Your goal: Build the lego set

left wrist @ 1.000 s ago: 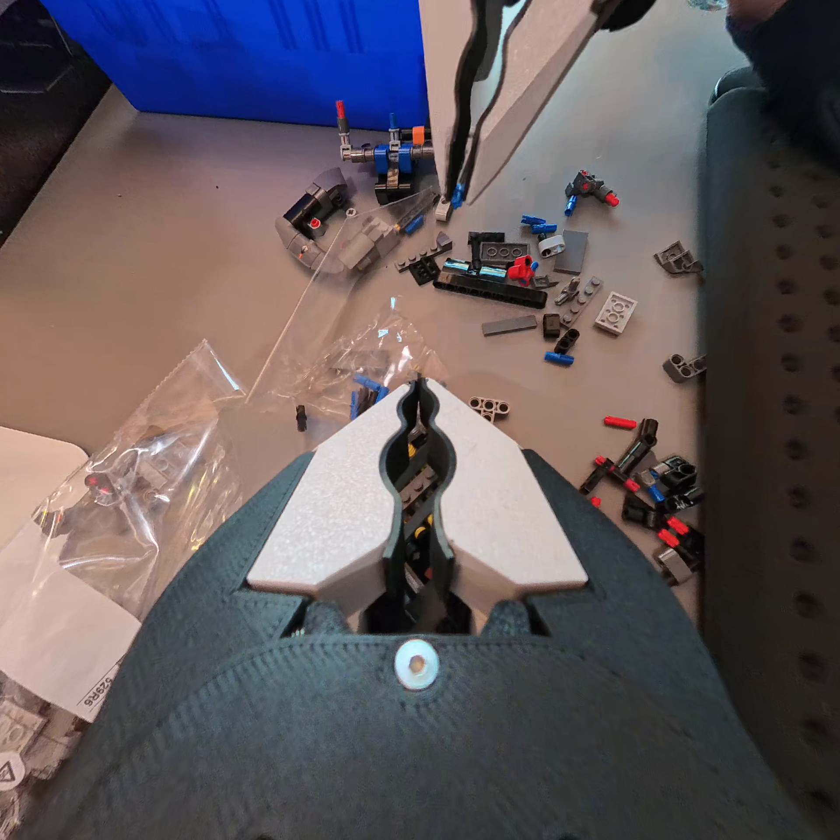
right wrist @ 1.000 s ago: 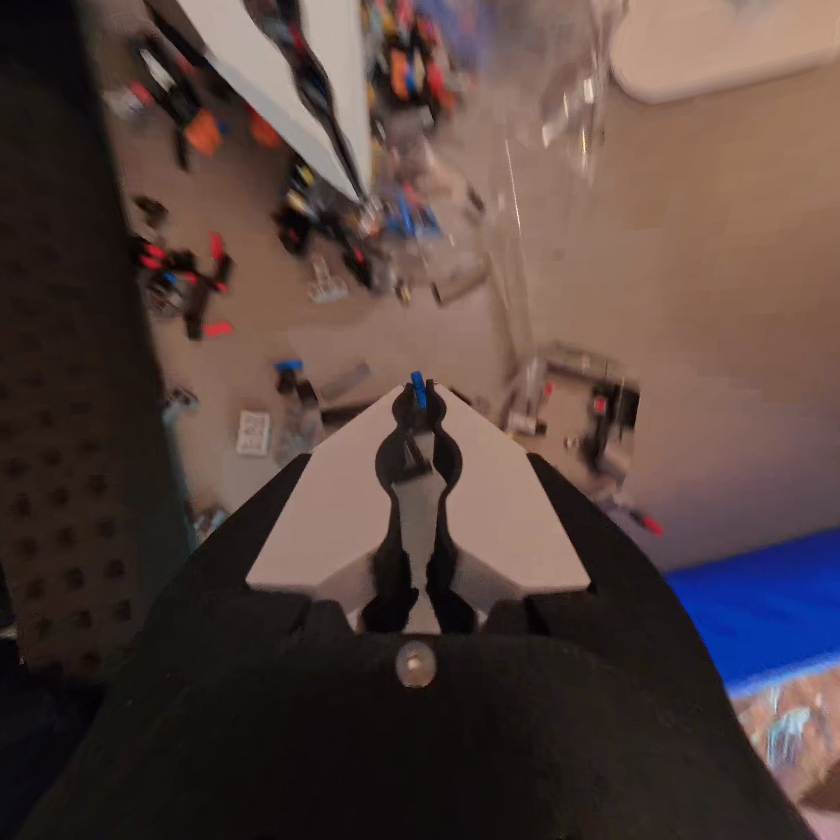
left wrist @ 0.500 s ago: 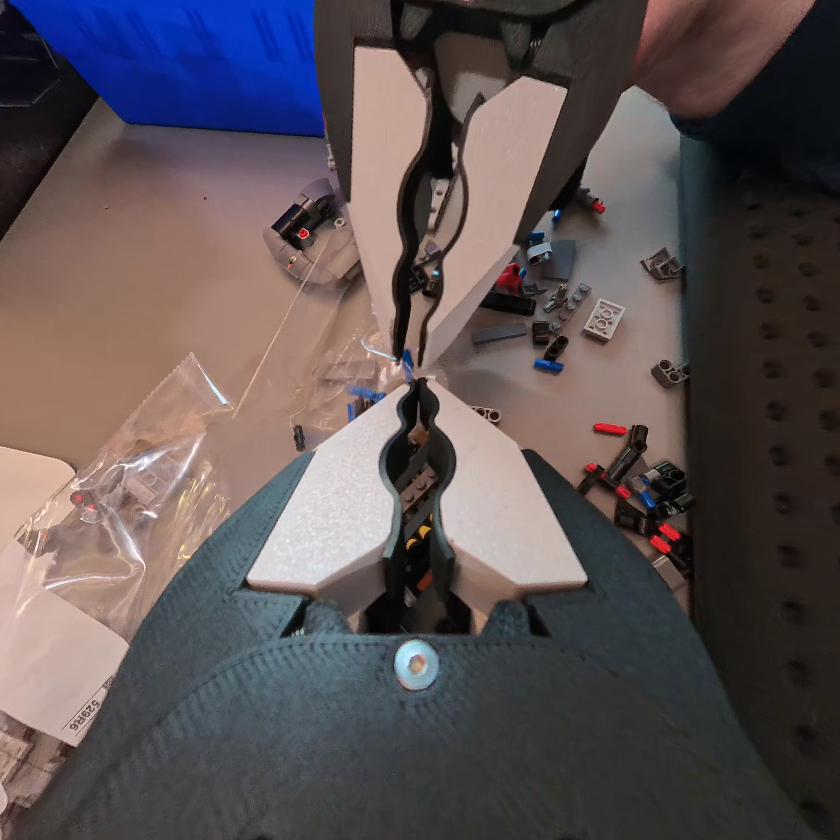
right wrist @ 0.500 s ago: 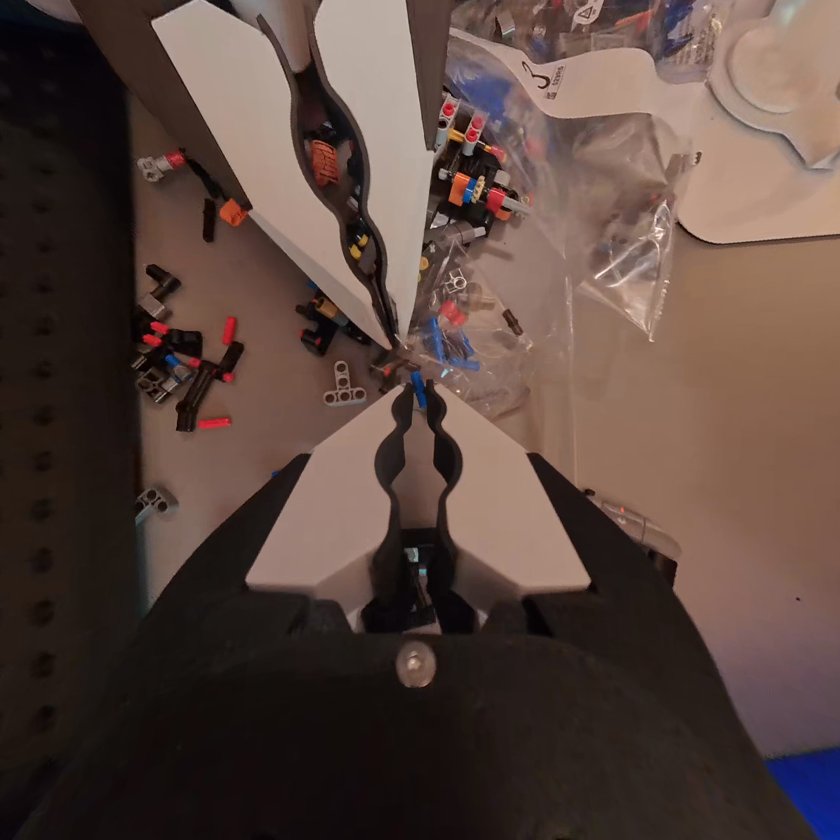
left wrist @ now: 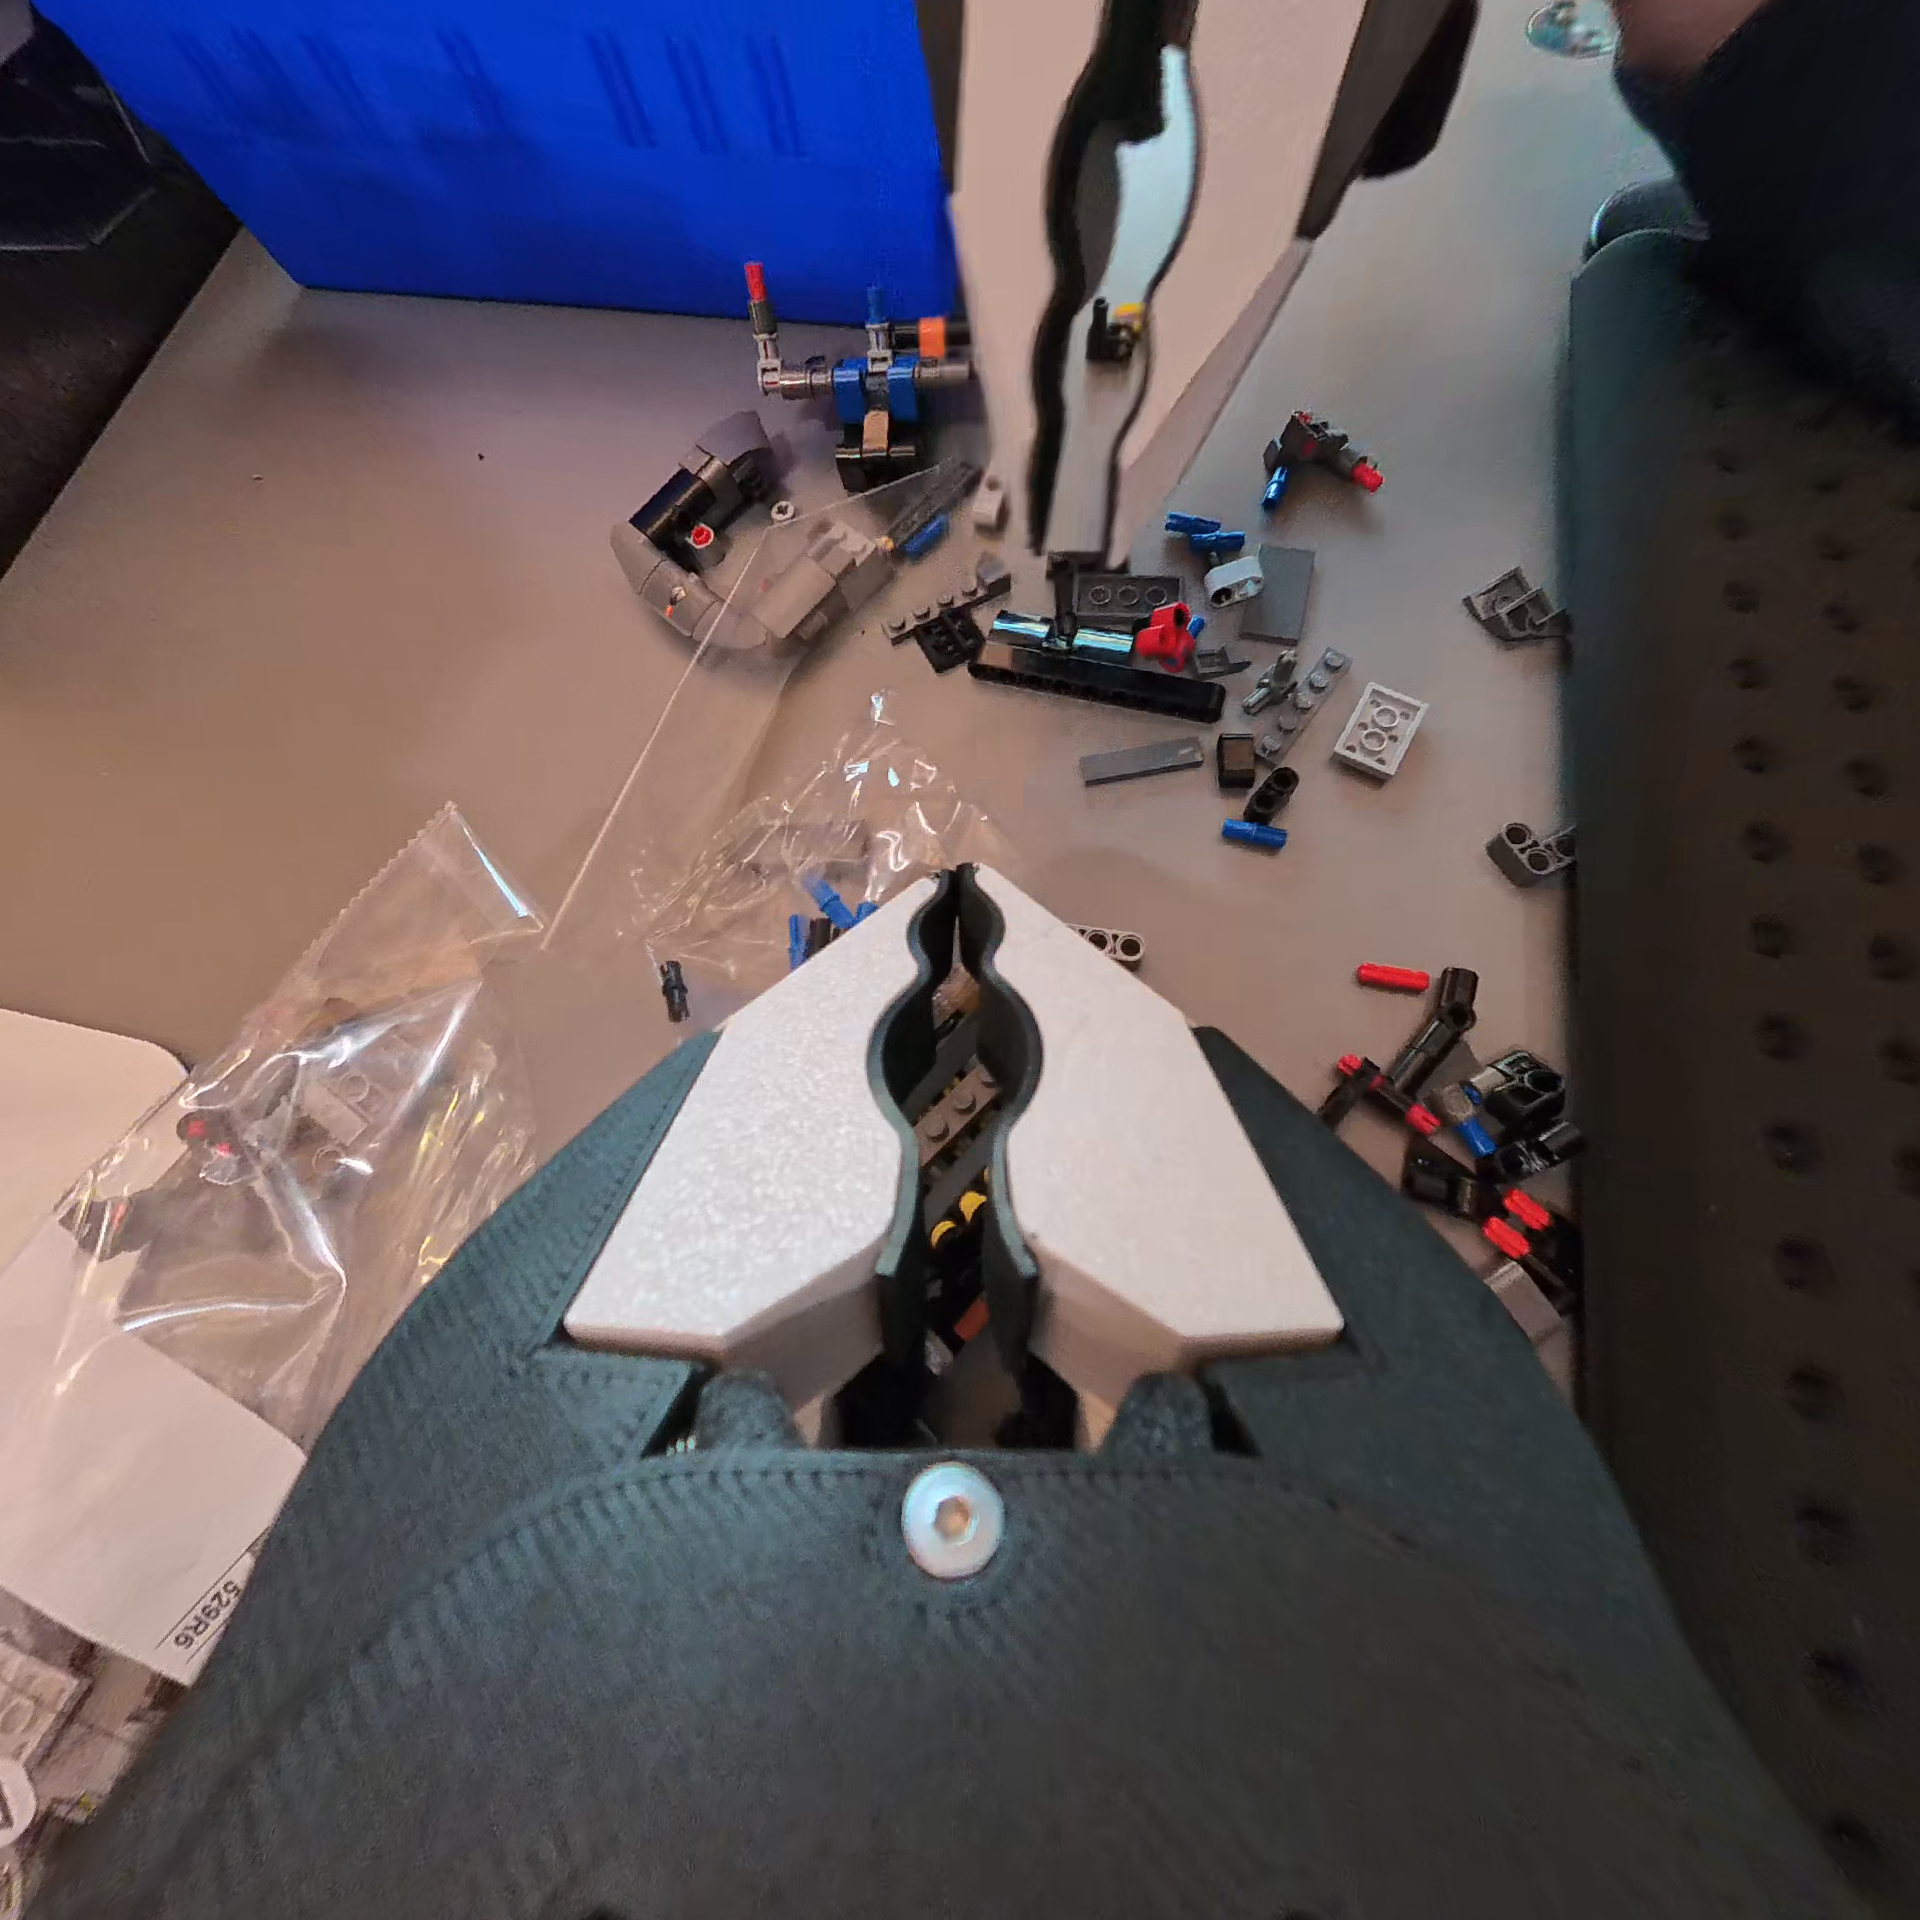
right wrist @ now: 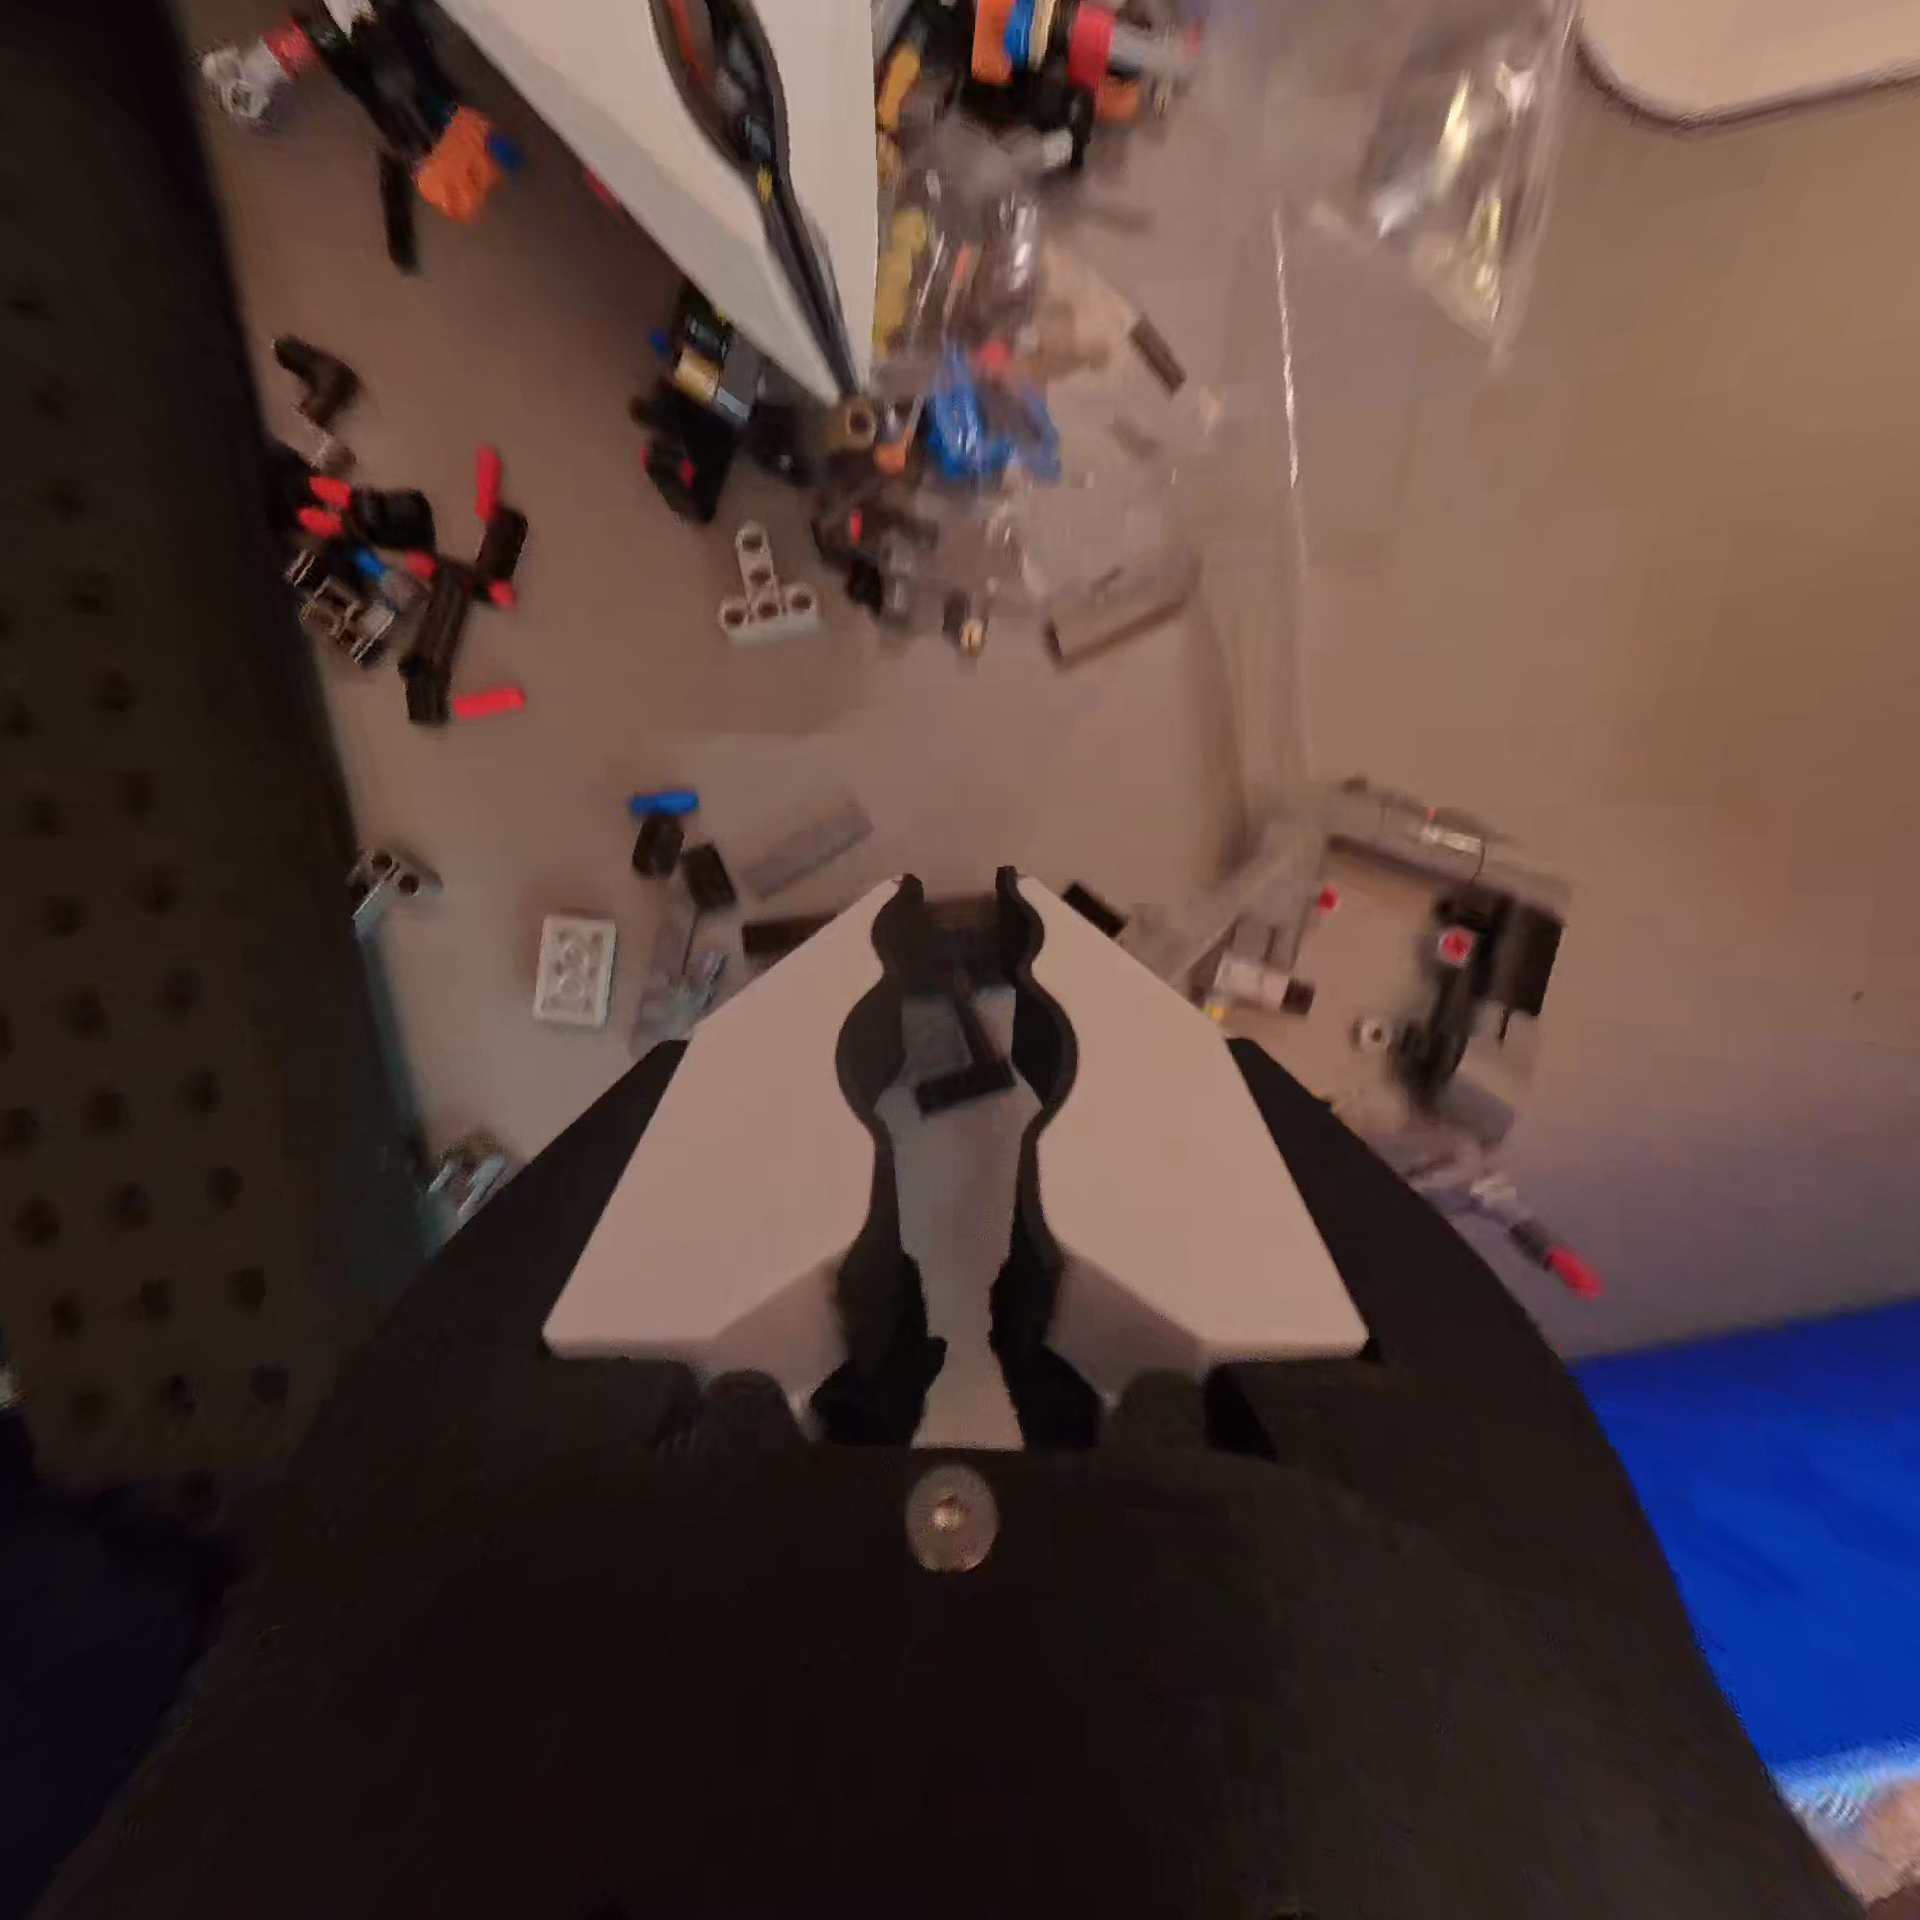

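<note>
Lego pieces [left wrist: 1153, 665] lie scattered across the grey table [left wrist: 312, 582], directly under the right gripper [right wrist: 956, 883], whose jaws stand apart and empty, pointing down. Only the left wrist view shows the left gripper [left wrist: 961, 873] with its jaws together above a clear bag [left wrist: 821, 842]; whether they pinch anything I cannot tell. It alone shows the small blue assembly [left wrist: 873, 384] by the blue bin [left wrist: 520, 145].

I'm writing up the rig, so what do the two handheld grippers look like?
Both match: the left gripper and right gripper each have a dark ribbed printed body, pale grey wedge fingers with wavy black inner pads, and a silver screw. A dark sleeve shows.
</note>
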